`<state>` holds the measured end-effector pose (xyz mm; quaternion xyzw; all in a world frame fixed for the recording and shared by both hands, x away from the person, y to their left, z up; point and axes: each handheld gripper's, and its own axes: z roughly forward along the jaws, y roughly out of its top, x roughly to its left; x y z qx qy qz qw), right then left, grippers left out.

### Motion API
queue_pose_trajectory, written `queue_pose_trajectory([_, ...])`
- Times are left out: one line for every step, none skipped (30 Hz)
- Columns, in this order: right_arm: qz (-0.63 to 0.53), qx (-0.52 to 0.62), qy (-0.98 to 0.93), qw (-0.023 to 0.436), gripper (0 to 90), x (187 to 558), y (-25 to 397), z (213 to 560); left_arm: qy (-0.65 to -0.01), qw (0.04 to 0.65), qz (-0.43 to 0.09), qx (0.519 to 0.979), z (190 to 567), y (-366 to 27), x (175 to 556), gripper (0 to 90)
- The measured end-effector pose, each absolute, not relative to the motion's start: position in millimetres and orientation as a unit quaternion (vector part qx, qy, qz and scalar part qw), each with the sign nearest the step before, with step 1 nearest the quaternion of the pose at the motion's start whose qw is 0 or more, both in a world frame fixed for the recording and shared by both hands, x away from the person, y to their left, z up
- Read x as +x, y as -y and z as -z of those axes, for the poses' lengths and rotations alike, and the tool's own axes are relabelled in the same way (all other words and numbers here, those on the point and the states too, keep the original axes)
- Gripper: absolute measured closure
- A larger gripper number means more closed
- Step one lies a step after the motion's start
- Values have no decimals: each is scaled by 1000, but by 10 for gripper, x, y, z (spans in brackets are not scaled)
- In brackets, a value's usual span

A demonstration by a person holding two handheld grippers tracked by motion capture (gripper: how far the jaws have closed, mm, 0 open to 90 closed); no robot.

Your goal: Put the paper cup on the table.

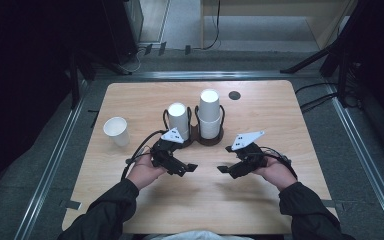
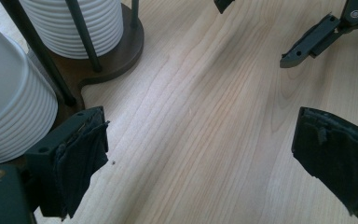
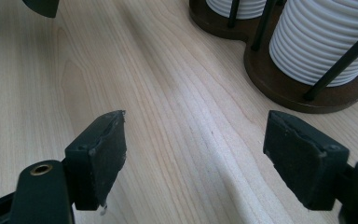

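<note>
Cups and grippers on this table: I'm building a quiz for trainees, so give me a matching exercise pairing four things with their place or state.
1. single cup
2. taller cup stack
3. shorter cup stack
4. left gripper

a. open, holding nothing
b. right ring of the holder
c. upright, alone on the table's left
d. left ring of the holder

Pairs: 1-c, 2-b, 3-d, 4-a

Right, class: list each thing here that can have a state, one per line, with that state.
Left hand-held gripper: open, holding nothing.
Right hand-held gripper: open, holding nothing.
Left cup stack: upside down in the holder.
Right cup stack: upside down, taller.
Single cup: upright, mouth up, apart from the holder.
</note>
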<state>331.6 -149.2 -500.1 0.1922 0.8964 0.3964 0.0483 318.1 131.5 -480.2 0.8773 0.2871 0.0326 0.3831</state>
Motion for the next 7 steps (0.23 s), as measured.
queue_pose_trajectory([-397, 192, -896, 49, 215, 3317, 1492, 5001, -287, 383, -33, 877, 4802, -1315, 3181, 36])
queue_pose_trajectory([-397, 192, -896, 49, 215, 3317, 1492, 5001, -287, 383, -34, 877, 4802, -1322, 3184, 36])
queue_pose_trajectory([-397, 192, -896, 49, 215, 3317, 1492, 5000, -288, 385, -32, 876, 4802, -1331, 3190, 36])
queue_pose_trajectory([-397, 191, -896, 49, 214, 3317, 1491, 5001, -289, 386, -33, 876, 4806, -1334, 3193, 37])
queue_pose_trajectory([-397, 191, -896, 48, 215, 3317, 1490, 5002, -291, 387, -38, 874, 4816, -1332, 3193, 36])
queue_pose_trajectory([-398, 191, -896, 47, 215, 3317, 1489, 5003, -291, 387, -38, 874, 4816, -1332, 3193, 37])
queue_pose_trajectory([-398, 191, -896, 47, 215, 3317, 1489, 5003, -290, 385, -32, 876, 4829, -1331, 3205, 37])
